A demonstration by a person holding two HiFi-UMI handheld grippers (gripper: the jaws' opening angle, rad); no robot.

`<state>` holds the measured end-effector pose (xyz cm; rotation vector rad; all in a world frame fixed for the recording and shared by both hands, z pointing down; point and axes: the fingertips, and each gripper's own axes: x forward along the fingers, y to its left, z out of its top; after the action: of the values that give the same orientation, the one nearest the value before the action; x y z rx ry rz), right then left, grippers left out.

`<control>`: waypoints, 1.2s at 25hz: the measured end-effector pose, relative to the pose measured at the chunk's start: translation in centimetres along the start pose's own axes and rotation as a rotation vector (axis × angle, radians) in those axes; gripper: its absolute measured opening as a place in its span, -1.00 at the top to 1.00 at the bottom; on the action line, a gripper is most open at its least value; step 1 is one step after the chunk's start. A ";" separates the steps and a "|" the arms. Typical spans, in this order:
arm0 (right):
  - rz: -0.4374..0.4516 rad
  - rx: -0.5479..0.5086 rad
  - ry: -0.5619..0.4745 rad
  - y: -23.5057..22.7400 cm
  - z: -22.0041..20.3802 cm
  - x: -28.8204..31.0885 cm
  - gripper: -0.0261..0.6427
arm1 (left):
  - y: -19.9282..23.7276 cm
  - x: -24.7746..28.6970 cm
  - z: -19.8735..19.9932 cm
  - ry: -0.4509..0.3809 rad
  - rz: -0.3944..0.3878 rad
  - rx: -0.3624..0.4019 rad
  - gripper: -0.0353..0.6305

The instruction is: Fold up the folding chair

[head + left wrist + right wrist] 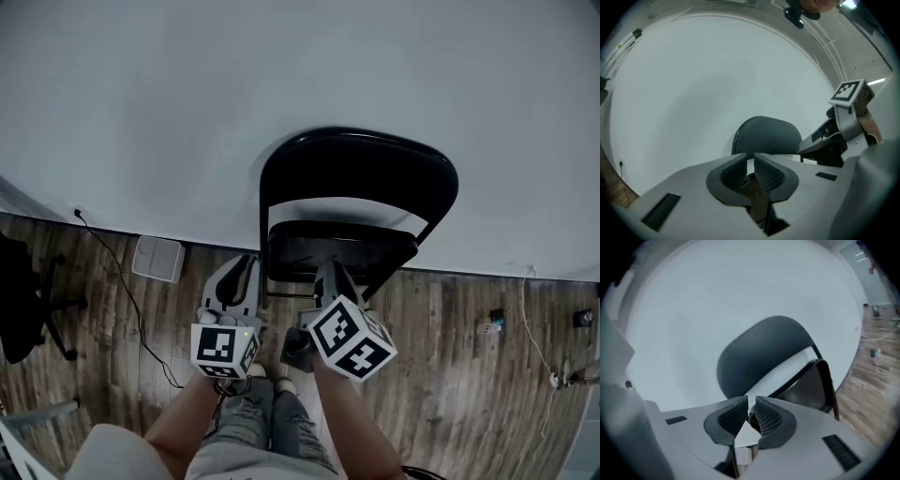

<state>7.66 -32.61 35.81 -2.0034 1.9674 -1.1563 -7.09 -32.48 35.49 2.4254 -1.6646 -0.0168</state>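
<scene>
A black folding chair stands against the white wall, its curved backrest (361, 164) above the seat (337, 248). In the right gripper view the seat (813, 385) is tipped up towards the backrest (759, 352). My left gripper (246, 269) is just in front of the chair's left side, and my right gripper (328, 274) is at the seat's front edge. Each gripper's pads are almost together, with only a thin slit and nothing between them: left gripper (751, 161), right gripper (751, 404). The left gripper view shows the backrest (766, 136) ahead and the right gripper's marker cube (847, 91) at the right.
A wooden floor (450, 375) runs up to the wall. A white box (157, 259) and a black cable (122, 281) lie at the left, beside a dark office chair (23, 300). Small items (494, 322) and a cord (539, 342) lie at the right. The person's legs (253, 422) are below.
</scene>
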 end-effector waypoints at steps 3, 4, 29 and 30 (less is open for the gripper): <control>0.222 -0.150 -0.140 3.7 1.1 -4.9 0.77 | -2.8 -3.0 2.4 -0.042 -0.004 -0.031 0.75; 0.267 -0.204 -0.189 4.6 1.4 -6.7 0.78 | -3.6 -4.1 3.1 -0.054 -0.001 -0.034 0.76; 0.479 -0.608 -0.409 10.4 1.1 -21.4 0.88 | -11.0 -15.1 10.1 -0.166 -0.062 0.135 0.81; 0.473 -0.609 -0.408 10.2 1.3 -21.5 0.88 | -11.2 -15.0 10.0 -0.165 -0.065 0.127 0.81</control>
<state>2.81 -15.61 19.84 -1.6248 2.5276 -0.0349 -3.47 -16.30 22.20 2.6365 -1.7008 -0.1273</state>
